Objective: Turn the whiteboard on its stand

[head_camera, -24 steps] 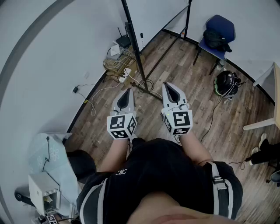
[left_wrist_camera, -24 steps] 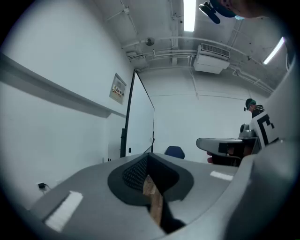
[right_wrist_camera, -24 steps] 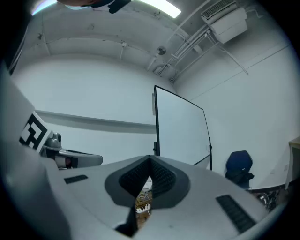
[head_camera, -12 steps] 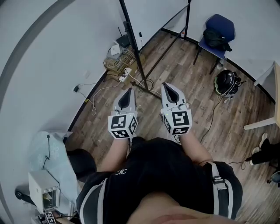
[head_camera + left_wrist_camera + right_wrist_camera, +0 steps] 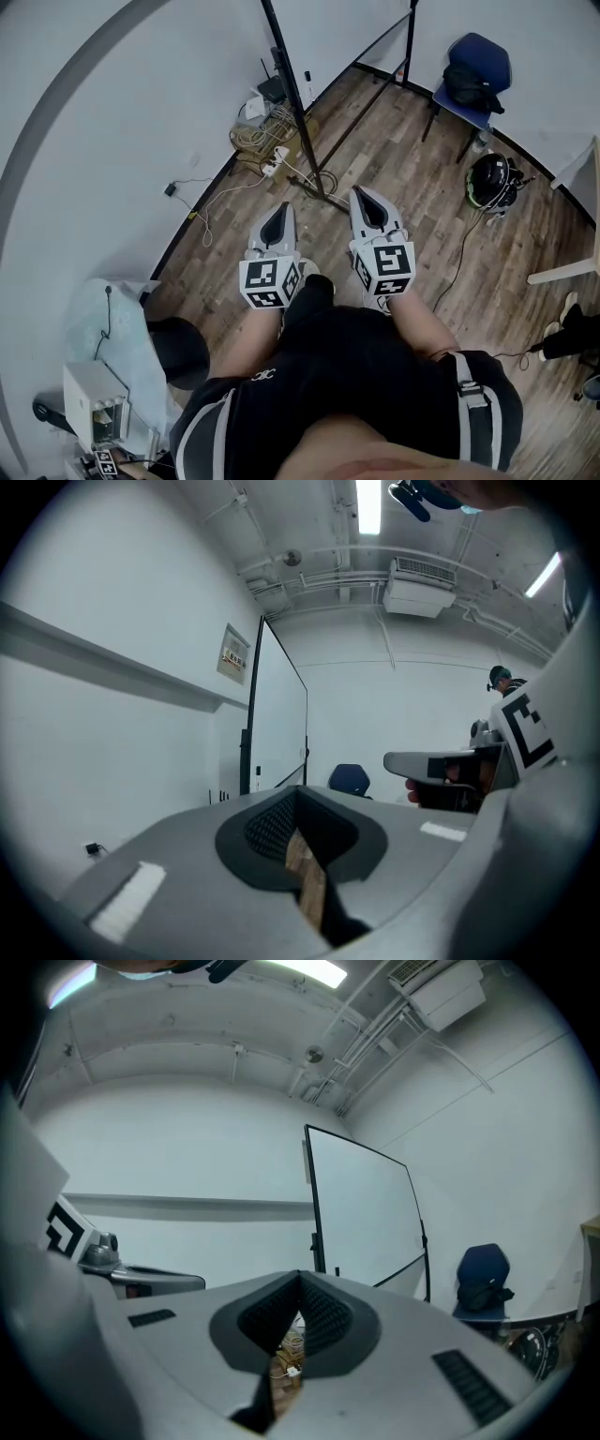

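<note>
Room: wood-plank floor, plain white walls. Bare ceiling with strip lights and an air-conditioning unit, shown in the left gripper view. All loose gear on the floor.

Position of the whiteboard: upright on its black stand, ahead of both grippers and close to the left-hand wall. Nearly edge-on in the left gripper view, at a slant in the right gripper view. Well apart from both grippers, touched by neither.

State of the left gripper: held about level in front of the person's waist, jaws together, nothing between them. State of the right gripper: alongside, near the left one but not touching it, jaws likewise together and empty. Only floor visible through the slot behind the tips.

Compared with one second earlier:
- both grippers drawn slightly back toward the body
- whole head view shifted a little down and right
- jaws unchanged
- stand in the same place on the floor

Surroundings:
- heap of cables and small boxes against the wall beside the stand
- white power strip and looped cable on the floor between the grippers and the stand foot, directly in the path
- blue chair with a black bag at the far wall
- helmet on the floor to the right
- pale covered object and white box at lower left
</note>
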Action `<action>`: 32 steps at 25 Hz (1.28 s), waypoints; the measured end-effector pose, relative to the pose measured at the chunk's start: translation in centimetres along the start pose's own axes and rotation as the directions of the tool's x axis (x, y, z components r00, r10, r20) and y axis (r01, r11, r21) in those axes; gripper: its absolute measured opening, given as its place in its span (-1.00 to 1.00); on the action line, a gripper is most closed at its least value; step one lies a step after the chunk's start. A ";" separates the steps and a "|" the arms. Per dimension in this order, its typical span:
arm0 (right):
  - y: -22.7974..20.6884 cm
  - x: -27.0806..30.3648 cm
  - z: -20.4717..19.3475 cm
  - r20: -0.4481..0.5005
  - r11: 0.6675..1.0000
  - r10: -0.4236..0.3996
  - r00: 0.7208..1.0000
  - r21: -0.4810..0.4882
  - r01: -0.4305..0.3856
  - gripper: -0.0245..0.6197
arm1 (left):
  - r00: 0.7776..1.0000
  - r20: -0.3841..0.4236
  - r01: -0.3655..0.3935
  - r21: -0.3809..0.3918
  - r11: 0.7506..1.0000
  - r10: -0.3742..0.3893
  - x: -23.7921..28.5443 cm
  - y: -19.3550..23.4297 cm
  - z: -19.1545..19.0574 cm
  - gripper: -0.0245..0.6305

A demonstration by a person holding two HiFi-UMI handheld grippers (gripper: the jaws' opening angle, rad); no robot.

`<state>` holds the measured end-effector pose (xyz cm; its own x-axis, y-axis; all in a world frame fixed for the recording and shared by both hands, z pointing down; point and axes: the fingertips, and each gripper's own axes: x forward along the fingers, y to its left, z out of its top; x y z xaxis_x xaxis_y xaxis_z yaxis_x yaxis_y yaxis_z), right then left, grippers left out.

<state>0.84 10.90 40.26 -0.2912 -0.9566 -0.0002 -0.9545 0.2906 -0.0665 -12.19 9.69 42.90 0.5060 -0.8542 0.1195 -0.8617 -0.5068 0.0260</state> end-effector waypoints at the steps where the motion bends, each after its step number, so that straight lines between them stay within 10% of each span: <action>1: 0.1 0.3 -0.3 -0.003 1.000 0.001 1.000 0.001 -0.001 -0.91 | 1.000 -0.007 0.001 -0.012 1.000 -0.001 0.2 0.3 -0.3 -0.90; 32: -8.9 19.0 0.3 -0.057 0.999 -0.041 0.998 -0.019 0.040 -0.91 | 0.998 -0.065 0.008 -0.151 0.988 -0.018 20.5 10.2 1.3 -0.90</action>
<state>3.79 -9.91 40.56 -0.2546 -0.9652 0.0596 -0.9665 0.2520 -0.0476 -10.57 -13.14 44.29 0.5176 -0.8358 0.1832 -0.8537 -0.4899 0.1766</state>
